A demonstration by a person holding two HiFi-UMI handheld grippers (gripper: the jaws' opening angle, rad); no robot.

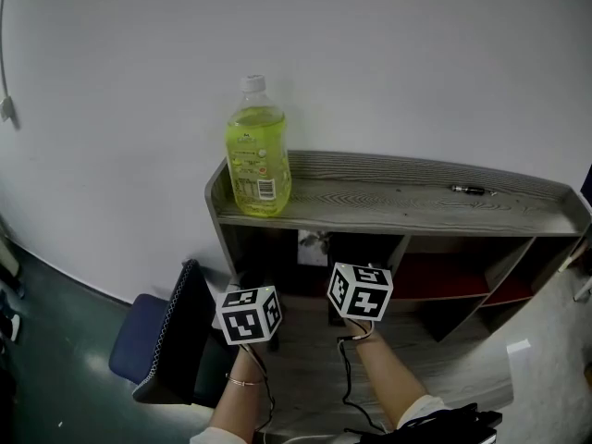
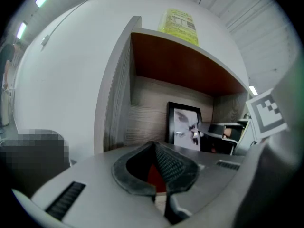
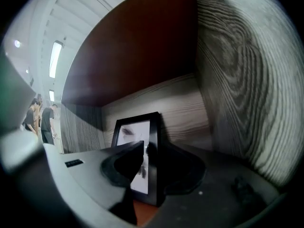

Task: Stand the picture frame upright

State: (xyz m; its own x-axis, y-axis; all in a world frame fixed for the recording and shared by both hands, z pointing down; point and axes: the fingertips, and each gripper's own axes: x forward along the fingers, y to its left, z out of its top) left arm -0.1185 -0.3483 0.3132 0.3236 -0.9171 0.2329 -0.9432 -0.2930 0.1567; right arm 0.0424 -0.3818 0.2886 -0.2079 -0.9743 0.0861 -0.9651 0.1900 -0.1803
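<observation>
A black picture frame [image 3: 135, 141] with a grey print stands nearly upright in the shelf's left cubby, leaning slightly toward the wooden back wall. My right gripper [image 3: 146, 152] is shut on the frame's right edge. The left gripper view shows the same frame [image 2: 184, 126] deeper in the cubby, with the right gripper [image 2: 222, 131] at its side. My left gripper [image 2: 159, 175] hangs back from the frame with its jaws together and nothing between them. From the head view, a sliver of the frame [image 1: 314, 246] shows under the shelf top, above both marker cubes [image 1: 248, 314] [image 1: 360, 291].
A green drink bottle [image 1: 257, 151] stands on the grey shelf top [image 1: 398, 197], and a small dark pen-like object [image 1: 467, 190] lies at its right. Red-floored cubbies [image 1: 439, 276] sit to the right. A dark bag and a blue cushion [image 1: 162, 336] lie left of the shelf.
</observation>
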